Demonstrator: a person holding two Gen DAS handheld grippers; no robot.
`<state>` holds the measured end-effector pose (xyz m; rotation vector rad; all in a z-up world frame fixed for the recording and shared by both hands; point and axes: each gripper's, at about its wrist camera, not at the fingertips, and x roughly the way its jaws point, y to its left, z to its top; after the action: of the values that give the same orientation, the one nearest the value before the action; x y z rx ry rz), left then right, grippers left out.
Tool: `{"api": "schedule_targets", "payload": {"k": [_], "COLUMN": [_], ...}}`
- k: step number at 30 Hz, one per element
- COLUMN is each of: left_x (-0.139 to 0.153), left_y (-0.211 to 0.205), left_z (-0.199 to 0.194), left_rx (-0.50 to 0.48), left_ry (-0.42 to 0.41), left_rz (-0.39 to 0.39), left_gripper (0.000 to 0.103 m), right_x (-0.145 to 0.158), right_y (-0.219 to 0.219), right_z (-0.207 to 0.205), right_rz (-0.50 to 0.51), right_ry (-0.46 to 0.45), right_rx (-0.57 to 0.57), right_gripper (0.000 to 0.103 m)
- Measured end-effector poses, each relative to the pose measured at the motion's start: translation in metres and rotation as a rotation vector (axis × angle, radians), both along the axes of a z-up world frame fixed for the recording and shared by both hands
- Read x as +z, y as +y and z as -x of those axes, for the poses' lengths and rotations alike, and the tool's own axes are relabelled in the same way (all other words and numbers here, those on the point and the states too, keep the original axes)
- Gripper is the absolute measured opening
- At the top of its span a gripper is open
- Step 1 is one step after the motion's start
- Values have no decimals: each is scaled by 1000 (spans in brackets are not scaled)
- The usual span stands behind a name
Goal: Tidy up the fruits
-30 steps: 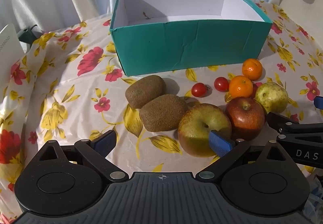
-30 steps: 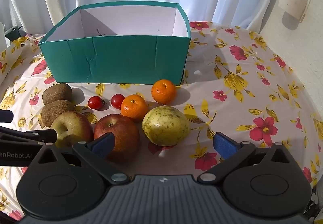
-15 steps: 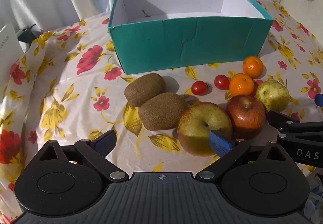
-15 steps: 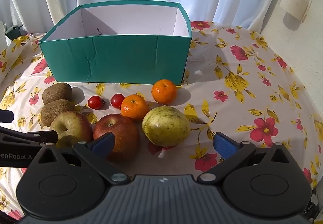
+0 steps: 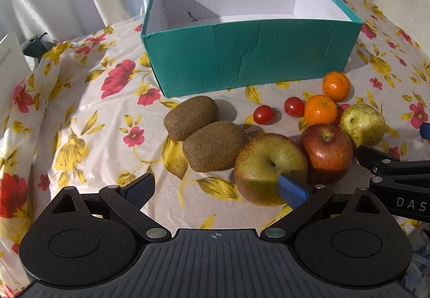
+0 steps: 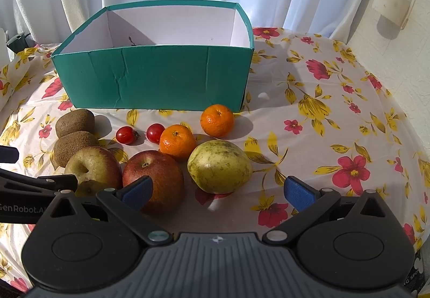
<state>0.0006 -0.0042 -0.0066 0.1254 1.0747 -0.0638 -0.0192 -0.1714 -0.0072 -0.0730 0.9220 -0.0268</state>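
Observation:
An empty teal box point(image 5: 250, 61) point(image 6: 161, 77) stands at the back of the flowered table. In front of it lie two kiwis point(image 5: 212, 145) point(image 6: 74, 120), two cherry tomatoes point(image 5: 264, 114) point(image 6: 125, 135), two tangerines point(image 5: 320, 109) point(image 6: 217, 120), a yellow-green apple point(image 5: 268, 163) point(image 6: 92, 166), a red apple point(image 5: 326, 150) point(image 6: 153, 177) and a green pear point(image 5: 362, 123) point(image 6: 219, 166). My left gripper point(image 5: 216, 190) is open and empty just before the kiwis and the yellow-green apple. My right gripper point(image 6: 217, 192) is open and empty just before the red apple and the pear.
White curtains hang behind the table. A white object point(image 5: 10, 53) and a dark green item point(image 5: 33, 43) sit at the far left. A wall point(image 6: 397, 29) stands on the right. The table edge curves away at the right.
Both grippers have risen slightly and stayed open. The fruits and the box have not moved.

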Motion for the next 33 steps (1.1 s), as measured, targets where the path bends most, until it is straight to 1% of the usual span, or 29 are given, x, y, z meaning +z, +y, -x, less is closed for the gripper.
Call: {"api": "schedule_targets", "payload": {"k": [33], "left_x": [0], "left_y": [-6], "left_z": [2], "left_rx": [-8], "left_ry": [14], "left_rz": [-16], "left_gripper": [101], "right_x": [3], "right_y": [-4], "right_z": [2], "right_rz": [-12], "right_ry": [-6], "right_rx": [1], "right_gripper": [103]}}
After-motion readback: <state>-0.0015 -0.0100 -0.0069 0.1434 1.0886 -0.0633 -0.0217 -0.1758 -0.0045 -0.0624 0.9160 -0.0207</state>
